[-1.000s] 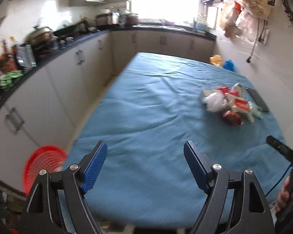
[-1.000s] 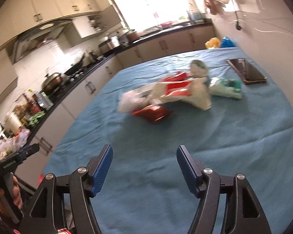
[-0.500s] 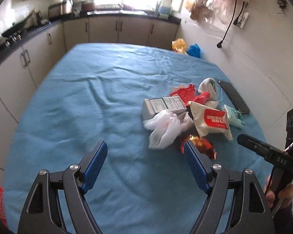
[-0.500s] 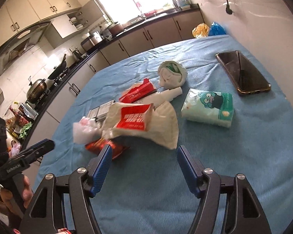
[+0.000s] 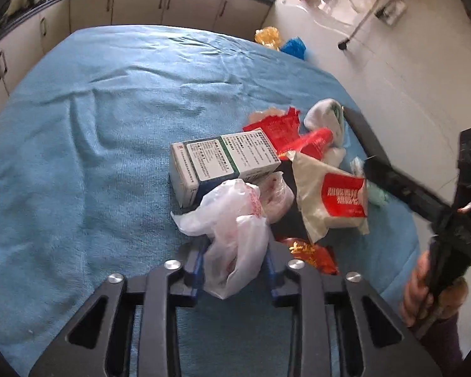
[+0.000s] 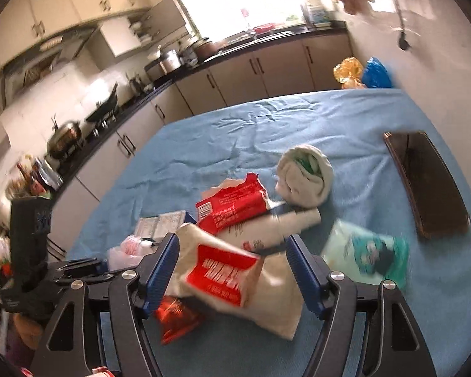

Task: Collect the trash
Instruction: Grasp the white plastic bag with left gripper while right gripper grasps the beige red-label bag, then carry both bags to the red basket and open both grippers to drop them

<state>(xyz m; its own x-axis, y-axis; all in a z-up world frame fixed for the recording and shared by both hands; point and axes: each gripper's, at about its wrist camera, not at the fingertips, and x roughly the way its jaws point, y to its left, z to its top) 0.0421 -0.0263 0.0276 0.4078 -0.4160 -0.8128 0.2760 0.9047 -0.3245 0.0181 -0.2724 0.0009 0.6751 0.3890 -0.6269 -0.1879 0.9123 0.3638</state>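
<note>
On the blue-clothed worktop (image 5: 88, 144), the left gripper (image 5: 234, 262) pinches the white plastic bag (image 5: 235, 220) from the litter, while the right gripper's (image 6: 232, 267) fingers straddle, open, the beige packet (image 6: 235, 282).

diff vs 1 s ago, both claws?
Both claws advanced to the trash pile. Left claw narrowed around the white plastic bag; right claw, open as before, now straddles the beige packet. Phone and tissue pack stayed put.
</note>
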